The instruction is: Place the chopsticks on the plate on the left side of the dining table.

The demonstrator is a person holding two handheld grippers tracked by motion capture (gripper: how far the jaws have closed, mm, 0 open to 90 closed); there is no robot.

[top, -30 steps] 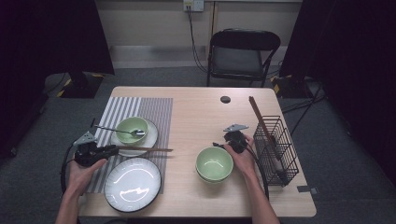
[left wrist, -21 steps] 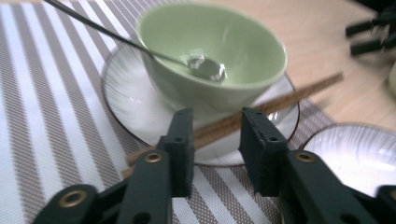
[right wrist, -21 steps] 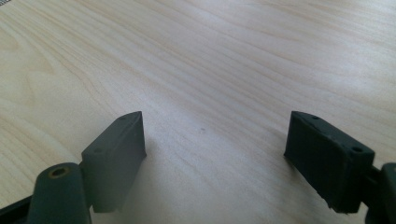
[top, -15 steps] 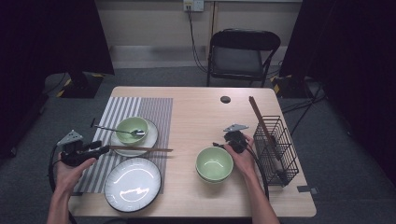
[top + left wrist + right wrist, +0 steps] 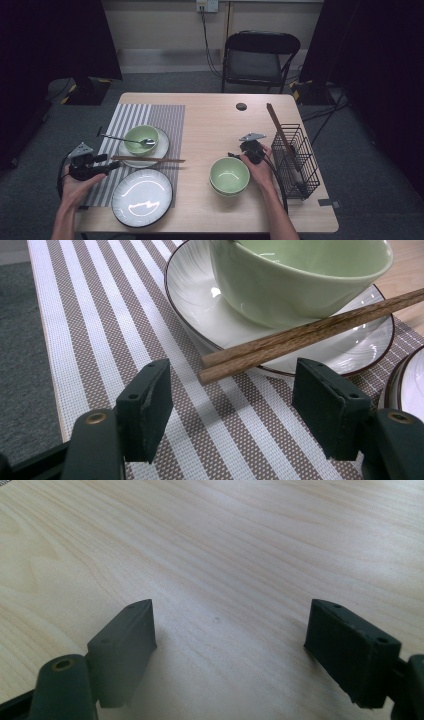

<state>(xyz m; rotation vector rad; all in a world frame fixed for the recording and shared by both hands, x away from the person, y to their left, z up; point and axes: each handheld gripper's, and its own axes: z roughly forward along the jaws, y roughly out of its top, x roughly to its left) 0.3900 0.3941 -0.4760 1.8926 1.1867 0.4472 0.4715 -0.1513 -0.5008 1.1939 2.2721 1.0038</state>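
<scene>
The left gripper [image 5: 232,405] has its fingers spread, with the chopsticks' [image 5: 300,337] tips just ahead between them. The right gripper [image 5: 227,647] has its fingers spread over bare bench [image 5: 250,545].

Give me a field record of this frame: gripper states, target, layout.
left hand-held gripper: open, jaws facing the near ends of the chopsticks, apart from them
right hand-held gripper: open over bare table, holding nothing
chopsticks: lying across the rim of the small plate
small plate: under green bowl, on striped placemat
</scene>
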